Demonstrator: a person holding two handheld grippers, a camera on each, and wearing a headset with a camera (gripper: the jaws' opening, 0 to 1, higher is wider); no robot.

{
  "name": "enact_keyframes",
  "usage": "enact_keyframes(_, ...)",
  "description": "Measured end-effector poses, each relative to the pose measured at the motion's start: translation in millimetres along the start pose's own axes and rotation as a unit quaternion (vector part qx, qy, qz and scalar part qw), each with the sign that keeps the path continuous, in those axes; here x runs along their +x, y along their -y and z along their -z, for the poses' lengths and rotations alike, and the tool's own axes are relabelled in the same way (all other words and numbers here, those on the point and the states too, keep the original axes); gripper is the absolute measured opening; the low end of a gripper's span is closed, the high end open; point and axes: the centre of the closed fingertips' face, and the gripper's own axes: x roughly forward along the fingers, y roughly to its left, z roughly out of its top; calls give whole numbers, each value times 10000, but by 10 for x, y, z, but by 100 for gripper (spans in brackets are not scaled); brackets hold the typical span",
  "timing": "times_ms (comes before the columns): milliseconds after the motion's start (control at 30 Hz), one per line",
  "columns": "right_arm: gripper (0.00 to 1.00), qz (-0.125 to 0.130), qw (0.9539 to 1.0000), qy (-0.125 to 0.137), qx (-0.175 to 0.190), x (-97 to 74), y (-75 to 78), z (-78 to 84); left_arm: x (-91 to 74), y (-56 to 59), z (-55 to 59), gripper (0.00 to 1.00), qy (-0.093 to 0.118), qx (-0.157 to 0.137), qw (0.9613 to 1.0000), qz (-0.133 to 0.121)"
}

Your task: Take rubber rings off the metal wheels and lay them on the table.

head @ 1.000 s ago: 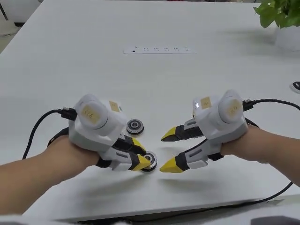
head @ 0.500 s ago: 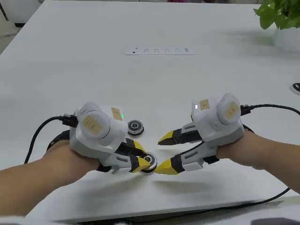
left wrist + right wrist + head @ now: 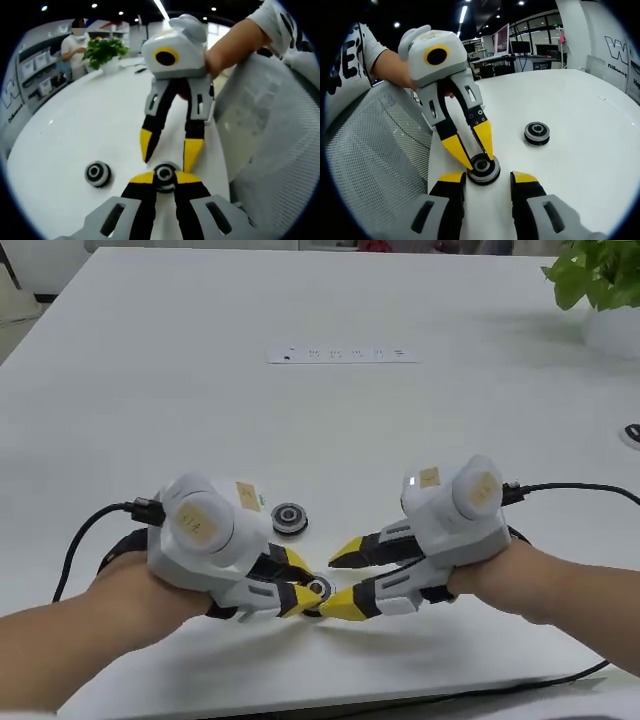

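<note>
At the near edge of the white table [image 3: 150,360]: two hand-held grippers, tips facing each other, with one metal wheel between them. Left gripper [image 3: 300,580]: white body, black jaws with yellow tips, clamped tight on the held wheel [image 3: 318,590], one tip on either side of it, as the left gripper view shows. Held wheel: small and round with a silver hub, and a dark rubber ring [image 3: 495,175] seated around the rim. It sits low over the tabletop; whether it rests on the surface or hangs just clear cannot be told. Right gripper [image 3: 337,580]: same make, jaws spread apart, nothing in them. Its tips reach the held wheel from the opposite side, one above and one below it in the head view; contact with the wheel cannot be made out. Second wheel [image 3: 289,518]: same kind, dark ring in place, lying flat on the table just beyond the left gripper, touched by neither gripper. Power strip [image 3: 343,355]: white, flat, towards the middle of the table, well apart from the work. Potted plant [image 3: 592,275]: green leaves, white pot, far right corner. Black cables [image 3: 570,486]: one trailing from each gripper.
</note>
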Motion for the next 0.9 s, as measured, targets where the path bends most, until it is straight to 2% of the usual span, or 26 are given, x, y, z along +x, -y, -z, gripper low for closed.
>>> enact_keyframes(100, 26, -34, 10000, 22, -8, 7, -10, -15, 2, -2, -1, 14, 7, 5, 10000, -19)
enact_keyframes(600, 20, -42, 9993, -166, -327, -15, -36, 44, 7, -13, -6, 14, 38, 40, 10000, -57)
enact_keyframes(800, 17, -49, 9994, -182, -299, -40, -32, 63, 10, -11, -8, 14, 37, 55, 10000, -73)
enact_keyframes(900, 10, 1, 9987, -291, -407, -62, -10, 103, 11, -9, -9, 14, 39, 62, 9999, -83)
